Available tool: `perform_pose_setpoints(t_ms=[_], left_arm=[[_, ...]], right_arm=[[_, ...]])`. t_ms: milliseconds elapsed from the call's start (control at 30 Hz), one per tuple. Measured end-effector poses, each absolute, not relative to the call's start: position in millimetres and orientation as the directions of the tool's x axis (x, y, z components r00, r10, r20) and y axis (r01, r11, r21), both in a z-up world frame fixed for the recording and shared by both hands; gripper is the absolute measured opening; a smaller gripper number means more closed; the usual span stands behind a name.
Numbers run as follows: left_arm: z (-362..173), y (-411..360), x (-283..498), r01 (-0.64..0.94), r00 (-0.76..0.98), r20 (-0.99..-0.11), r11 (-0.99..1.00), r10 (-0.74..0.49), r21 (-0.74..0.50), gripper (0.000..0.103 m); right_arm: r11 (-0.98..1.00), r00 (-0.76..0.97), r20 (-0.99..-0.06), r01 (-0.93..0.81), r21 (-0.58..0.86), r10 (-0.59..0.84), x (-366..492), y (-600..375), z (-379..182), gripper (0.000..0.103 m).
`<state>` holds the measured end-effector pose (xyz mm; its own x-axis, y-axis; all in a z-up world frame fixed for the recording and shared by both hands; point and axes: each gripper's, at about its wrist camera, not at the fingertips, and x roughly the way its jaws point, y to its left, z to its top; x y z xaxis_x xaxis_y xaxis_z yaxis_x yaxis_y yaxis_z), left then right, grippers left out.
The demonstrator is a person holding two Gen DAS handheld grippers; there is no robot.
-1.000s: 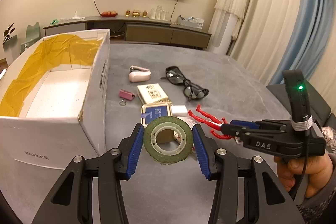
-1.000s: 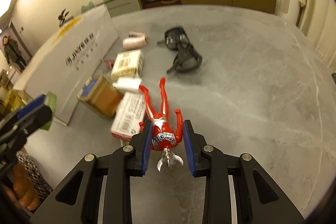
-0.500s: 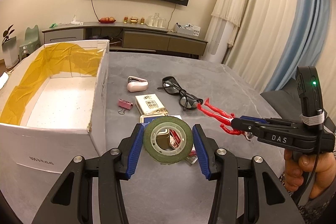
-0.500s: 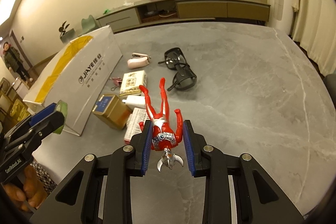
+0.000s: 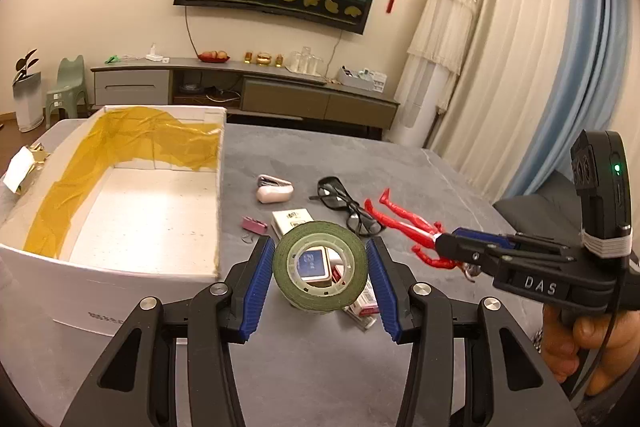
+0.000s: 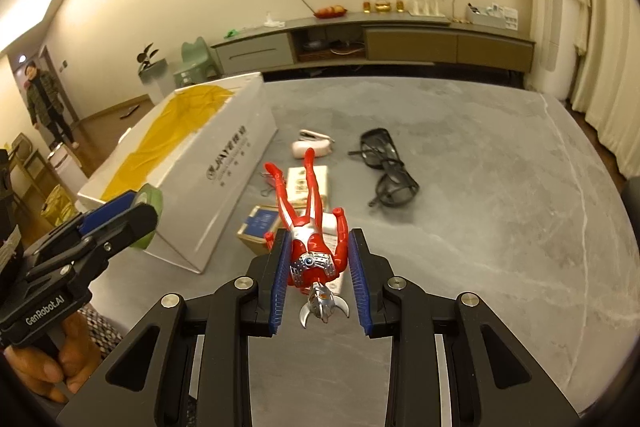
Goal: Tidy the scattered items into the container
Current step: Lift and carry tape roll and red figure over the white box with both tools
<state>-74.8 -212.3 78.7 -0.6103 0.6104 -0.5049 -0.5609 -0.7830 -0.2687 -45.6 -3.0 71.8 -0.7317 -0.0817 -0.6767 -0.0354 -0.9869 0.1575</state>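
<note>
Desk (image 6: pixel 500 227) clutter: glasses (image 6: pixel 390 169), pink stapler (image 5: pixel 274 189), card boxes, pink clip (image 5: pixel 254 224), prob. a binder clip. White box (image 5: pixel 152 227) sits left, open, nothing over it. Your left tool (image 5: pixel 320 265) clamps the green tape roll (image 5: pixel 320 265) beside the box's corner. Your right tool (image 6: pixel 318 277) grips the red figure (image 6: pixel 308 227) by the torso, legs fwd, above the desk.

Colours on the grey table (image 6: pixel 500 187)

Green tape roll (image 5: pixel 320 265), red and silver toy figure (image 6: pixel 310 227), white box (image 5: pixel 132 223) with yellow lining, black glasses (image 6: pixel 386 167).
</note>
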Motion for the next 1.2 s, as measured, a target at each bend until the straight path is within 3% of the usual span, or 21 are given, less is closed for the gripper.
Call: perform_pose_setpoints(t_ms=[333, 800, 1200], left_arm=[[91, -249, -89, -0.507, -0.635, -0.47, -0.79, 0.613, -0.344, 0.049], [88, -289, -102, -0.502, -0.634, -0.434, -0.768, 0.64, -0.399, 0.049], [80, -322, -132, -0.4, -0.662, -0.465, -0.802, 0.588, -0.444, 0.049]], right_arm=[[-0.983, -0.731, -0.673, -0.023, 0.185, -0.109, -60, -23, 100, 0.03], [-0.994, -0.693, -0.718, -0.023, 0.107, -0.061, -93, -78, 107, 0.03], [-0.989, -0.719, -0.683, 0.041, 0.144, -0.129, -112, -96, 116, 0.03]])
